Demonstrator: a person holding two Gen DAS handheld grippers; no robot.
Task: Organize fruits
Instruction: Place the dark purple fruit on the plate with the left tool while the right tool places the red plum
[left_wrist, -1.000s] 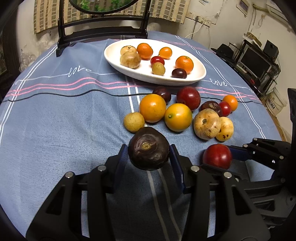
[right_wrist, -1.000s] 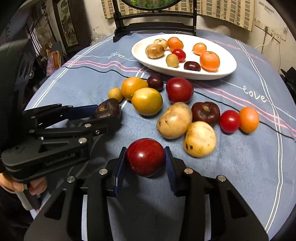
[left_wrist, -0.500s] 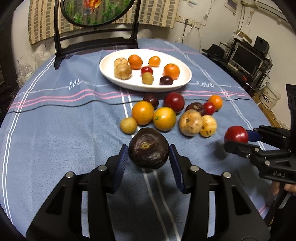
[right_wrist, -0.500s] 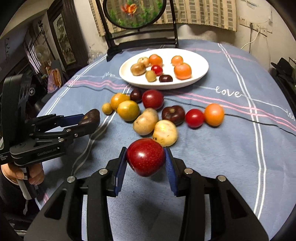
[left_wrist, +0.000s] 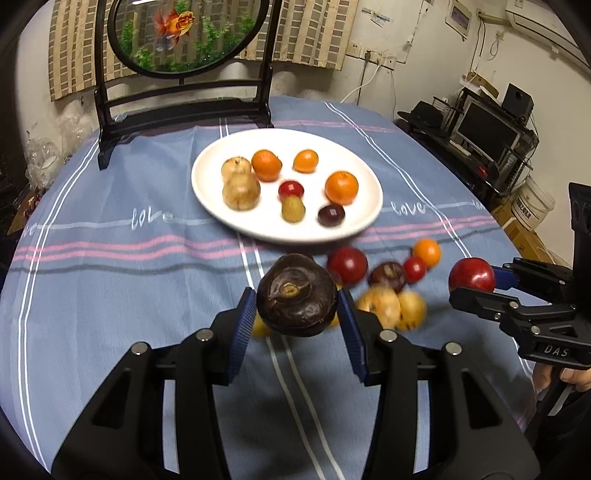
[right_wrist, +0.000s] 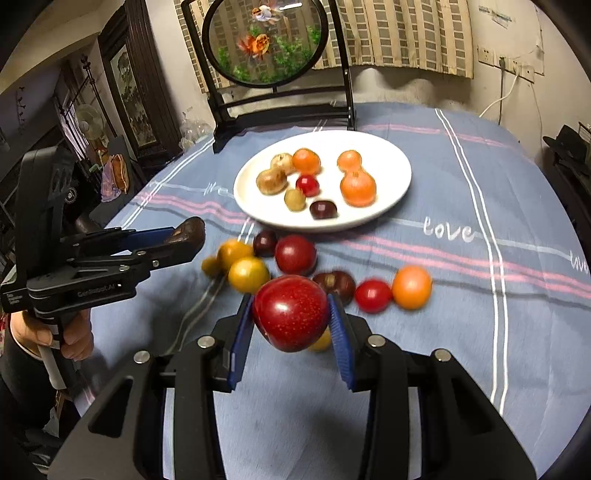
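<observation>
From my left gripper (left_wrist: 297, 314) I see the plate (left_wrist: 214, 206) ahead, mid-table, holding eight fruits. Behind it a stand (left_wrist: 181, 107) sits at the table's far edge. Loose fruit (right_wrist: 295, 254) lies in a cluster between plate and grippers. My right gripper (right_wrist: 291, 325) sits right of the left one, each with one fruit between its fingers.

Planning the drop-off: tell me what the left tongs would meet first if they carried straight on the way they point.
Probably the loose fruit on the cloth just beyond the dark fruit the left tongs hold, likely the red fruit, before the white plate. Depth is uncertain.
</observation>
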